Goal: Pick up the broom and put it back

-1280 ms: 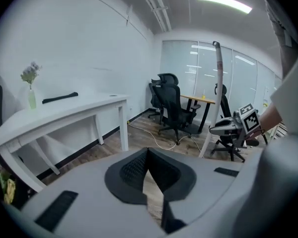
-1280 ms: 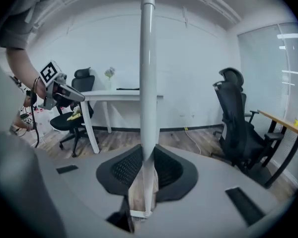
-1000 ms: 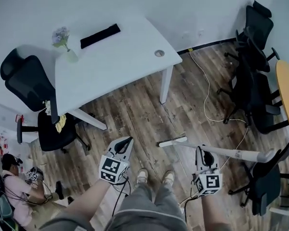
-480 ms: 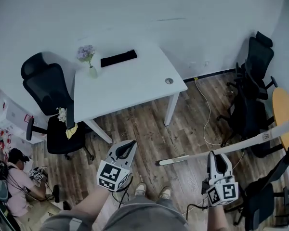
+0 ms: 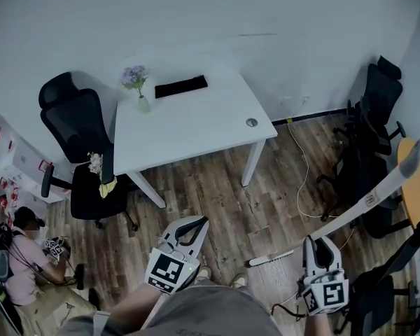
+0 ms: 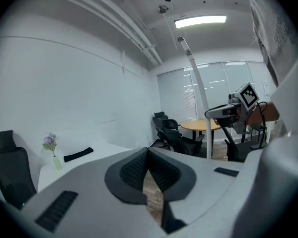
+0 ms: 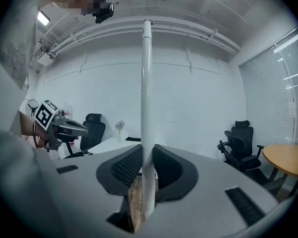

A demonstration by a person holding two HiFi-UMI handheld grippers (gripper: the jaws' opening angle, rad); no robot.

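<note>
The pick-up step looks all but done. The right gripper, at about 5 o'clock in the head view, is clamped on the white handle of the broom. The right gripper view confirms it: both pads press on the pole, which stands upright between them. In the head view the broom slants. Its flat head lies low at 9 o'clock of the right gripper, near the person's feet, and the handle climbs toward 2 o'clock in front of the office chairs. Whether the head is clear of the wooden floor cannot be told for certain (it seems to hang just above).

The left gripper, at about 6 o'clock, carries nothing. In its own view the jaws meet at their tips with only floor showing behind them, and the broom stands well apart from it.

What remains, by judgement, is the carry and the putting back. No rack, hook or corner for the broom is evident in these views, so the next move calls for finding that spot. The long pole then has to be walked there without swinging into the white tabletop at 12 o'clock, the vase on it, or the chairs. The cable trailing across the floor is a tripping risk. The free gripper could steady the handle higher up if it sways.
</note>
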